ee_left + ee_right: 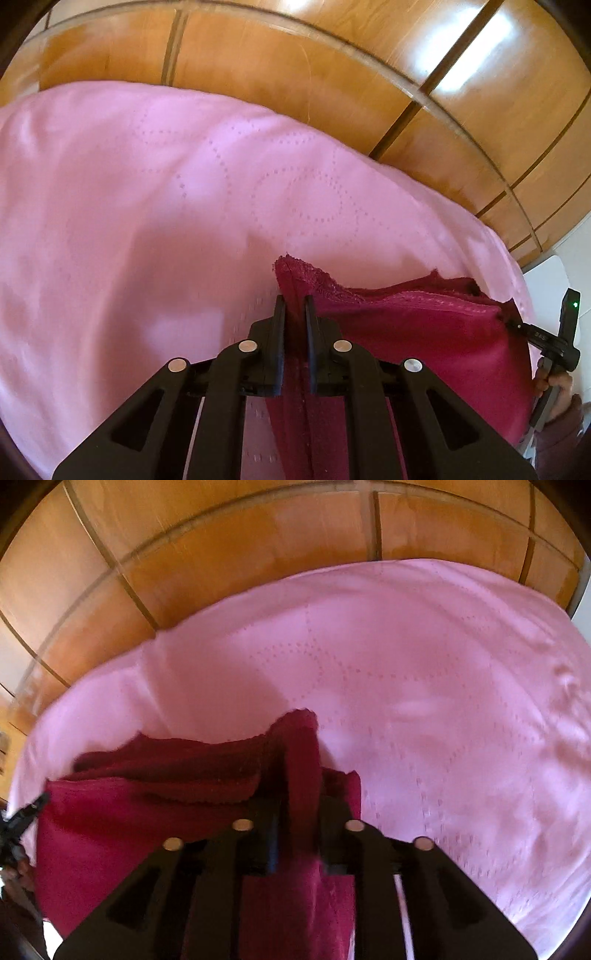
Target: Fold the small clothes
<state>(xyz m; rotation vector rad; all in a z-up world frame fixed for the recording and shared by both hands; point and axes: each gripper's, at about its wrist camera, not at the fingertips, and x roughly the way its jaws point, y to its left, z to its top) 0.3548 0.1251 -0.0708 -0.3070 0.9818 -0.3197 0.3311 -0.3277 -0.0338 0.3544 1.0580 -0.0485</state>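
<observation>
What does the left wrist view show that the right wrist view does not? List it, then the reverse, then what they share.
Only the left wrist view: the lace trim along the garment's top edge in sharp detail, the right gripper's side with a green indicator light, and a white object past the bed's edge.

Only the right wrist view: the left gripper pinching the garment's far corner, and a wider bare stretch of bedspread.

Both: the maroon garment held stretched between shut jaws, over the pink bedspread, with the wooden wardrobe behind.
</observation>
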